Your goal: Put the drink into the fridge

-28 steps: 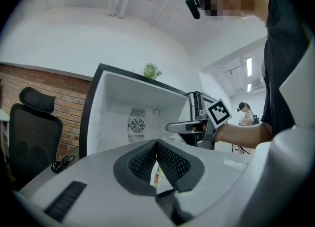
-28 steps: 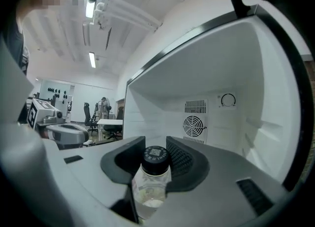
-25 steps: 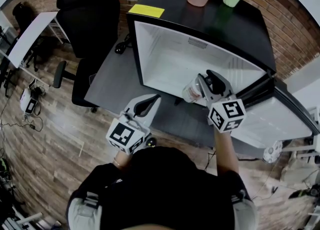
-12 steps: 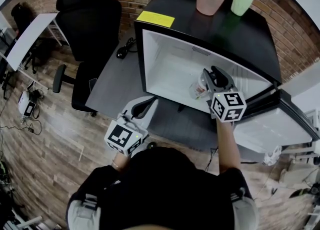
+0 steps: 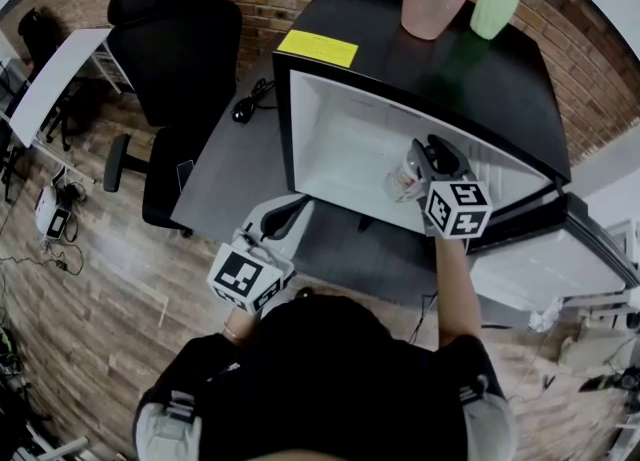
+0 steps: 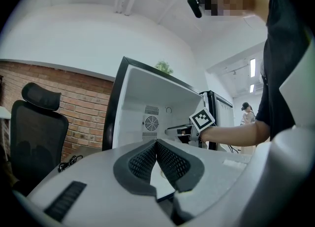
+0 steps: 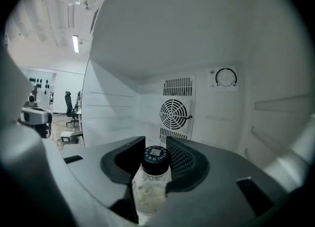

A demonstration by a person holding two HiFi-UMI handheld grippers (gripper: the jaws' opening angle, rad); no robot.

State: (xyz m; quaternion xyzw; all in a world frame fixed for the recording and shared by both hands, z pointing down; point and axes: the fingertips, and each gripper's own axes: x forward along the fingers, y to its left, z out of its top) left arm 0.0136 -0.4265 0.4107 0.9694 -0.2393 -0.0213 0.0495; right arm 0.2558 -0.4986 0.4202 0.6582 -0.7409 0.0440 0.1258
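the right gripper [image 7: 156, 158] pinches the drink [image 7: 150, 186], a clear bottle with a black cap [image 7: 156, 154]. its ribbed pads [image 7: 183, 161] press the bottle's shoulder from both sides, and the bottle stands upright between them. around it, the right gripper view shows only white inner walls, with a round fan grille [image 7: 175, 113] and a dial [image 7: 226, 78] on the back wall ahead, so the bottle is past the mouth of the fridge [image 5: 345, 139] and inside the cavity. the head view agrees: the bottle hangs over the white interior, near the right side, with the door [image 5: 560, 249] swung wide open to the right. so the carrying part looks nearly done. the bottle is inside but not released, and no view shows whether its base touches the fridge floor, so i judge it as held just above the floor. what is left is to lower it until it stands, spread the jaws, draw the gripper back out without tipping it, and probably shut the door. the left gripper [image 6: 156, 145] carries nothing, its jaws pressed together at the tips, and it hangs outside the fridge near the front edge of the grey table [image 5: 235, 164], well apart from the drink. it seems free for the door.
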